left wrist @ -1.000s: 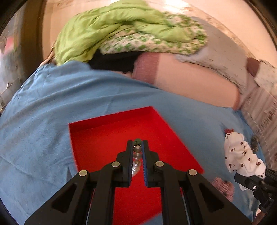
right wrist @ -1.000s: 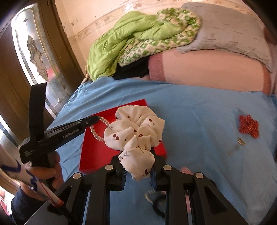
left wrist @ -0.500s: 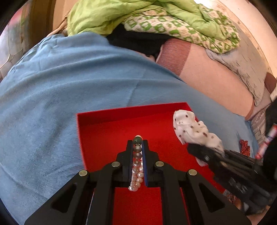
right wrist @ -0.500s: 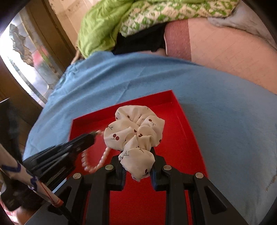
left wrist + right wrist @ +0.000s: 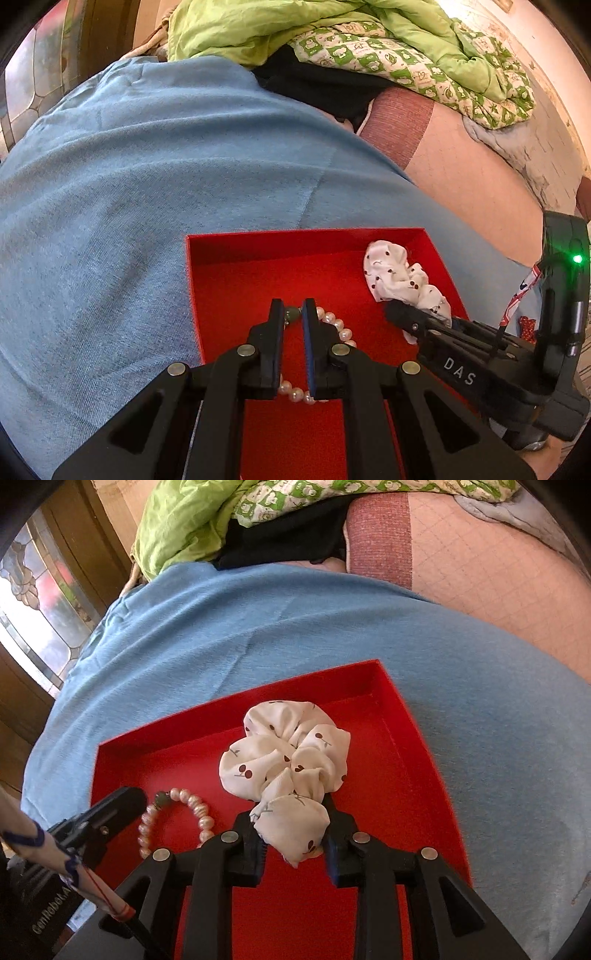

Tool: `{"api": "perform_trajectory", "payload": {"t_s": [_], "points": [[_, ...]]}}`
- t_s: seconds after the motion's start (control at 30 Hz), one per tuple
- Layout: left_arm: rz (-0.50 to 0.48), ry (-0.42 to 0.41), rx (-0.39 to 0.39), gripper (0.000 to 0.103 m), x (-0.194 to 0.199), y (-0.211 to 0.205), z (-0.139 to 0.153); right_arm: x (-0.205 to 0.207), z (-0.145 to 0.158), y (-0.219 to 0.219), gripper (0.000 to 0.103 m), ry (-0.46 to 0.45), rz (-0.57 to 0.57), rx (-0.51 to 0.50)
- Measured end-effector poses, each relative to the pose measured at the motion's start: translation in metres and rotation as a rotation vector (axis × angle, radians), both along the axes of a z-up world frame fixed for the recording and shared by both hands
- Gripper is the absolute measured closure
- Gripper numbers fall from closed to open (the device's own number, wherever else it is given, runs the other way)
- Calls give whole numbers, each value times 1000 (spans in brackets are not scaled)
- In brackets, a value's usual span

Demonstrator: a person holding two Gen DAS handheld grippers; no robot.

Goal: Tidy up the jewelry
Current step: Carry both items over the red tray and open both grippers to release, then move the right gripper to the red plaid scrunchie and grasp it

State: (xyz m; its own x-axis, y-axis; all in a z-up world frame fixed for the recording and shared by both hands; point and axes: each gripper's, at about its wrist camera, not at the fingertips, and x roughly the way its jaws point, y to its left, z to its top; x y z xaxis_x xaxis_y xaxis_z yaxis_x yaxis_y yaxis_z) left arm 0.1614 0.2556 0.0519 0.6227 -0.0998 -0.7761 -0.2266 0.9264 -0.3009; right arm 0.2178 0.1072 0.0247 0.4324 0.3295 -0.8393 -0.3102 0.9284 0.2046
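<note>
While cherry-dotted, the white scrunchie (image 5: 284,760) lies puffed in the red tray (image 5: 406,716).

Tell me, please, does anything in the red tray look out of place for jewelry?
Yes. The white scrunchie with a cherry print sits in the red tray beside the pearl bracelet. It is a cloth hair tie, not jewelry. Nothing looks spilled or damaged.

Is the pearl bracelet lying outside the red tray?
No, the pearl bracelet lies inside the red tray, beside the white scrunchie.
</note>
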Motion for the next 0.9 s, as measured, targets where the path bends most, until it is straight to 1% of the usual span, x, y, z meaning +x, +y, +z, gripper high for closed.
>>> {"api": "perform_trajectory", "payload": {"t_s": [0.03,0.07,0.1,0.13,0.2,0.4,0.47,0.53,0.6,0.77,0.9], "points": [[0,-3,6,94,0,-1,1,1,0,-3,68,5,-8,6],[0,-4,7,93,0,-1,1,1,0,-6,58,9,-15,15],[3,-5,7,88,-1,-1,2,1,0,-8,54,13,-19,28],[7,-10,10,80,-2,0,3,0,2,-11,51,12,-24,41],[16,-21,20,72,-5,2,6,-2,6,-16,50,9,-28,61],[36,-65,35,72,-14,2,22,-13,25,-30,50,-6,-35,121],[39,-81,40,70,-17,0,28,-20,31,-37,50,-12,-34,144],[37,-95,49,65,-20,-4,34,-26,36,-43,49,-16,-36,165],[32,-105,57,63,-22,-9,38,-34,41,-50,49,-21,-39,184],[18,-112,77,63,-24,-17,44,-55,54,-73,49,-38,-52,243],[2,-114,89,63,-28,-25,46,-87,68,-103,49,-81,-59,282]]}}
